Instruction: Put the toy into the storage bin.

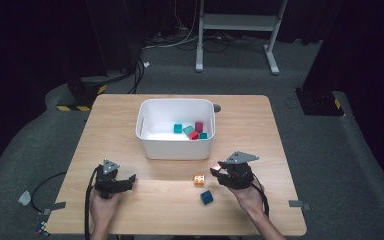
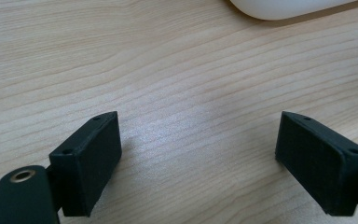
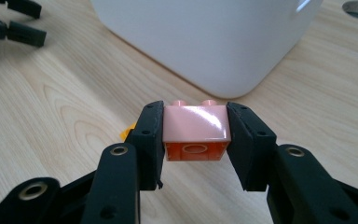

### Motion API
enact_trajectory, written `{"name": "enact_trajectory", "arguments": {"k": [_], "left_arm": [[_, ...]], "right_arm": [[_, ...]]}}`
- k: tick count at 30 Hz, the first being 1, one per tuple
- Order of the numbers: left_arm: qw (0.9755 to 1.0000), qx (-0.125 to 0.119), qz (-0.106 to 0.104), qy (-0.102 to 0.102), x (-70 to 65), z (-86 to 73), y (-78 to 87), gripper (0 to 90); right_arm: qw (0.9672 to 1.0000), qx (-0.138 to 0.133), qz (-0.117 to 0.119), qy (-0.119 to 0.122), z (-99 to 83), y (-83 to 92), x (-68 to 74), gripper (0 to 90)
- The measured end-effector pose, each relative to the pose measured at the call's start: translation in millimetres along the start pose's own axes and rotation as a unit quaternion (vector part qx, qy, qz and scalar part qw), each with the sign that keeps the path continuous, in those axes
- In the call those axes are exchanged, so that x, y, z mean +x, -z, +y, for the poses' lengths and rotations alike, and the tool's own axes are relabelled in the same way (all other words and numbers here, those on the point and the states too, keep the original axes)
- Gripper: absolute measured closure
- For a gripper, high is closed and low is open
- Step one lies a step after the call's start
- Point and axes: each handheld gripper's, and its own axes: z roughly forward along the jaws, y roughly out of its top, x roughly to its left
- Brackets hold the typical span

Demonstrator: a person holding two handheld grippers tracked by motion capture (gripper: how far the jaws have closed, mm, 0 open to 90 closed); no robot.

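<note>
My right gripper (image 3: 195, 140) is shut on a red-orange brick (image 3: 196, 128), studs facing away, held above the table just in front of the white bin (image 3: 205, 42). In the high view the right gripper (image 1: 219, 170) holds the red-orange brick (image 1: 215, 168) near the bin's front right corner. An orange brick (image 1: 199, 179) and a blue brick (image 1: 207, 197) lie on the table below and beside it. My left gripper (image 2: 198, 158) rests low over bare wood with its jaws wide open and nothing between them; the left gripper (image 1: 130, 181) sits at the table's front left.
The white bin (image 1: 176, 131) stands mid-table with several teal and red bricks inside. A round cable hole (image 1: 216, 108) lies behind its right corner. A white table frame (image 1: 240, 30) stands on the floor beyond the wooden table (image 1: 130, 115).
</note>
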Motion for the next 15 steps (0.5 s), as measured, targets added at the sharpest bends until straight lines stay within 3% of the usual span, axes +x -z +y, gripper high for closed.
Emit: {"name": "enact_trajectory", "arguments": {"k": [15], "left_arm": [[1.0000,0.000,0.000,0.000,0.0,0.0,0.0,14.4]], "right_arm": [[0.9989,-0.037,0.024,-0.017,32.7,19.9,-17.6,58.4]]}}
